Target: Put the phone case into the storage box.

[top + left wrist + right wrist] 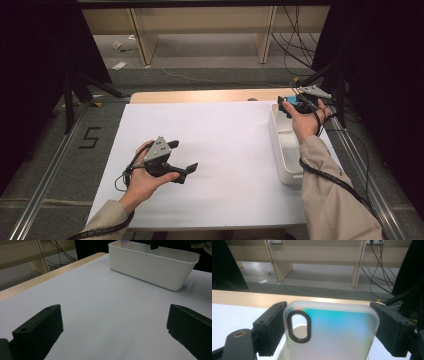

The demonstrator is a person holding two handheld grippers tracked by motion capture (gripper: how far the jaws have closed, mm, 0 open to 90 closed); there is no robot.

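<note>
1. Right now the right gripper (pixel 329 332) has its fingers (pixel 270 327) clamped wide across a frosted phone case (pixel 332 335), one pad on each long edge, with the oval camera cut-out facing the right gripper view. It hangs over the far end of the white bin (pixel 282 150) at the right side of the desk (pixel 220 150).
2. The case is smooth and thin-walled; I judge it could bow or squirt out sideways if the squeeze changes.
3. Let go while tilted, it might catch the bin's rim and tip out onto the desk instead of dropping inside.
4. The bin looks light, so a downward nudge on its wall could shift it toward the desk edge, which is close by.
5. The left gripper (pixel 182 159) rests low over the white sheet with its fingers (pixel 40 332) spread wide and empty, well apart from the bin, so it cannot steady anything.
</note>
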